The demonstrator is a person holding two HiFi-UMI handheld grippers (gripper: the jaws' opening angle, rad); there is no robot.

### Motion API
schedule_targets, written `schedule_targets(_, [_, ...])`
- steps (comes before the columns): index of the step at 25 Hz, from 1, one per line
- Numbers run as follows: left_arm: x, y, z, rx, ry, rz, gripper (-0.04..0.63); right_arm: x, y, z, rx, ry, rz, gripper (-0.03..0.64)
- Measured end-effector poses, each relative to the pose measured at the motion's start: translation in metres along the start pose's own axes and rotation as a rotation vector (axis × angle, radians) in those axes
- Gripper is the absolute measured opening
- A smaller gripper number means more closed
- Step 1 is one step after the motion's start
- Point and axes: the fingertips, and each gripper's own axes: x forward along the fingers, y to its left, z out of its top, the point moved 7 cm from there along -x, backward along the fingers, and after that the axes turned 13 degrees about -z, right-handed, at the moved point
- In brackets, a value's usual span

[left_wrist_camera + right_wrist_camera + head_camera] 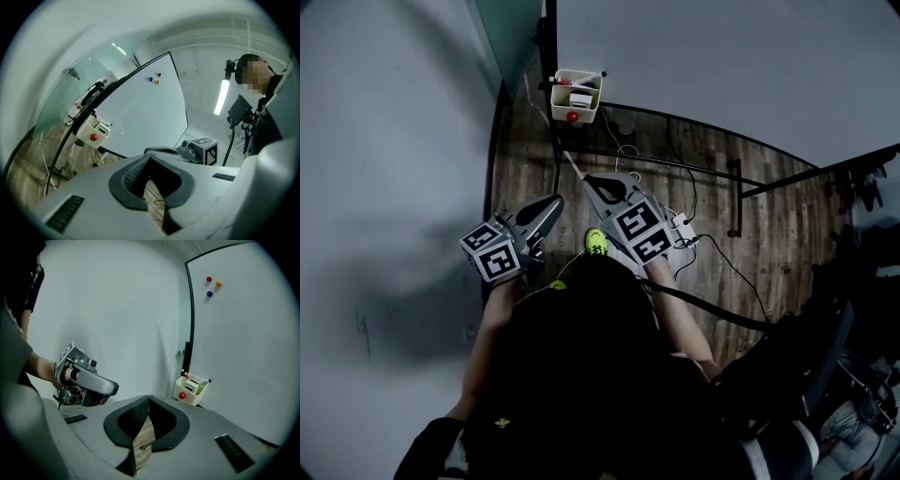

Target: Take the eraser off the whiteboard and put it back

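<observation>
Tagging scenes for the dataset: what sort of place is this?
Likely an office or lab room: a whiteboard on a stand with coloured magnets, a white marker holder hung at its edge, and wood-plank flooring below.

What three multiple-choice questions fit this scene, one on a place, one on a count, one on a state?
1. Where on the whiteboard is the holder? A its middle; B low at its edge; C its top.
2. How many magnets are grouped on the whiteboard? A one; B three; C five.
3. How is the right gripper? A wide open; B shut on a magnet; C shut, empty.

Key: B, the holder hangs low by the frame. B, one red, one orange and one blue magnet show. C, the jaws meet with nothing between them.
</observation>
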Motion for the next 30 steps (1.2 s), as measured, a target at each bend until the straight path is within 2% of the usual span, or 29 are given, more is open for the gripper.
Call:
schedule_targets(14, [0.06,0.049,0.032,-0.014,-0.062,0.092,0.002,0.051,-0.075,0.007,-0.021,-0.01,0.115,0.005])
schedule_targets(30, [0.104,0.058,0.04,0.011,-0.074,0.158,0.002,0.064,-0.12,-0.005,-0.029,-0.025,0.193,0.025])
